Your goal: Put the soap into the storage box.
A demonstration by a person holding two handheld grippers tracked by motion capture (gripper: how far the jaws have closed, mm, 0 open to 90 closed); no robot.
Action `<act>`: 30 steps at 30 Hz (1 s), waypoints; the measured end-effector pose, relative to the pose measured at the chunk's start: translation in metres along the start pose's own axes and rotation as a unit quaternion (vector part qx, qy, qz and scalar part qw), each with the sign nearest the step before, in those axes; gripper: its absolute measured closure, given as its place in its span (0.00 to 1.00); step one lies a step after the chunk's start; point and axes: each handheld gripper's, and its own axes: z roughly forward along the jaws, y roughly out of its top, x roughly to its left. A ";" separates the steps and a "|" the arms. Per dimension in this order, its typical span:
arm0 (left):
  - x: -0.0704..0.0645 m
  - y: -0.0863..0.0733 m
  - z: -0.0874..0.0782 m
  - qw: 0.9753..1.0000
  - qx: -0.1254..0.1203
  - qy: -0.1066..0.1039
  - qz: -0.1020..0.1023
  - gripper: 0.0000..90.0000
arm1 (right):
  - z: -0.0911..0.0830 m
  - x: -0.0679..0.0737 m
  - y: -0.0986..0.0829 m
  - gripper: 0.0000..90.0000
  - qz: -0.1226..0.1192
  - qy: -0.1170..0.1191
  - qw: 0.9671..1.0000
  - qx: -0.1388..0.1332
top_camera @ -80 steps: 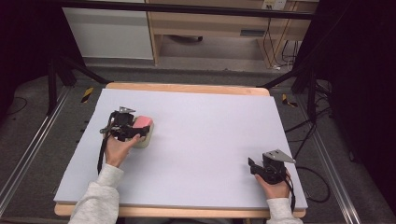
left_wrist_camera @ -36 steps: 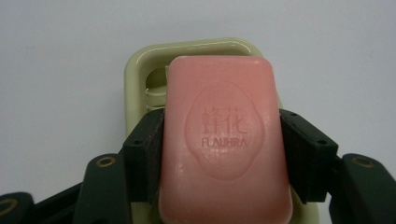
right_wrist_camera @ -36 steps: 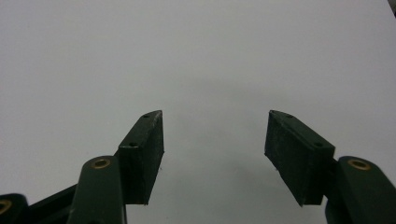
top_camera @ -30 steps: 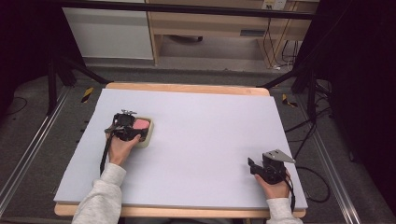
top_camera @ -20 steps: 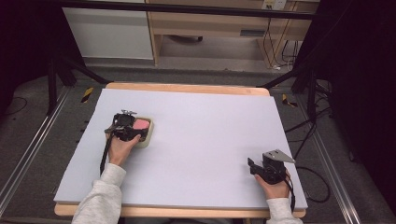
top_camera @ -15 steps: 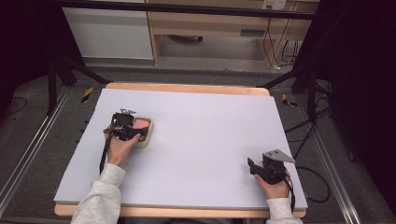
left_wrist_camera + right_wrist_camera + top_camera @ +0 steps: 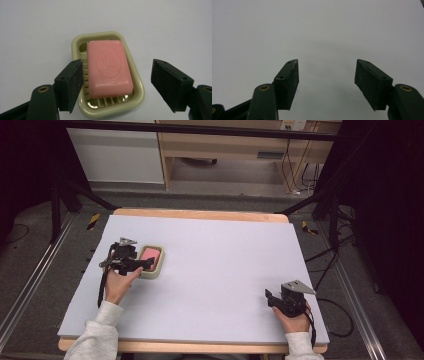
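Observation:
A pink soap bar (image 7: 108, 67) lies flat in a pale green soap dish (image 7: 138, 82) on the white table sheet; in the high view the soap bar (image 7: 149, 254) and dish (image 7: 159, 264) sit at the table's left. My left gripper (image 7: 116, 85) hovers over the near end of the dish, open, its jaws standing wide on either side of the soap without touching it; the high view shows it (image 7: 141, 264) just left of the dish. My right gripper (image 7: 327, 83) is open above bare sheet, resting near the front right edge (image 7: 272, 298).
The white sheet (image 7: 220, 260) covers a wooden table whose edge shows at the back and front. Dark frame poles (image 7: 57, 205) and cables (image 7: 330, 270) flank the table. A wooden cabinet (image 7: 225, 145) stands on the floor beyond.
The left gripper has shifted slightly left and back along the dish, with the soap left lying in it. The right gripper has stayed still.

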 end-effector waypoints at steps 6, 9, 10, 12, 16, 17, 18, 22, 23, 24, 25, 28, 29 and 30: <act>-0.003 -0.014 -0.011 1.000 -0.015 -0.015 0.012 0.29 | -0.001 0.000 0.000 0.44 0.002 -0.001 1.000 0.000; -0.004 -0.021 -0.017 0.999 -0.027 -0.016 0.017 0.29 | -0.001 -0.001 0.000 0.46 -0.001 -0.002 1.000 0.002; -0.004 -0.024 -0.020 0.999 -0.030 -0.017 0.018 0.28 | -0.001 -0.001 0.000 0.47 -0.001 -0.003 1.000 0.002; -0.004 -0.028 -0.023 0.999 -0.031 -0.016 0.019 0.28 | -0.001 -0.001 0.000 0.48 -0.001 -0.003 1.000 0.003; 0.000 -0.041 -0.028 0.999 -0.032 -0.008 0.016 0.26 | -0.002 -0.001 0.000 0.52 -0.003 -0.003 1.000 0.002; 0.001 -0.044 -0.029 0.999 -0.030 -0.007 0.016 0.26 | -0.002 -0.001 0.000 0.53 -0.004 -0.002 1.000 0.003; 0.002 -0.047 -0.030 0.999 -0.030 -0.005 0.015 0.26 | -0.002 -0.001 0.000 0.54 -0.004 -0.002 1.000 0.005; 0.008 -0.061 -0.034 1.000 -0.027 -0.003 0.009 0.26 | -0.003 -0.001 -0.001 0.56 -0.001 -0.001 1.000 0.007; 0.010 -0.064 -0.036 1.000 -0.026 -0.003 0.005 0.26 | -0.003 -0.002 -0.001 0.56 -0.001 -0.001 1.000 0.006; 0.012 -0.067 -0.037 1.000 -0.026 -0.004 0.003 0.25 | -0.003 -0.002 -0.001 0.56 0.001 -0.002 1.000 0.006; 0.013 -0.070 -0.039 1.000 -0.027 -0.005 -0.002 0.25 | -0.004 -0.003 -0.001 0.57 0.001 -0.002 1.000 0.006; 0.020 -0.080 -0.044 1.000 -0.028 0.004 -0.010 0.26 | -0.005 -0.004 -0.002 0.57 0.001 -0.005 1.000 0.007; 0.022 -0.084 -0.045 0.999 -0.030 0.006 -0.014 0.26 | -0.005 -0.004 -0.003 0.56 0.000 -0.007 1.000 0.008; 0.023 -0.086 -0.046 0.999 -0.029 0.007 -0.013 0.26 | -0.005 -0.004 -0.003 0.56 0.002 -0.009 1.000 0.009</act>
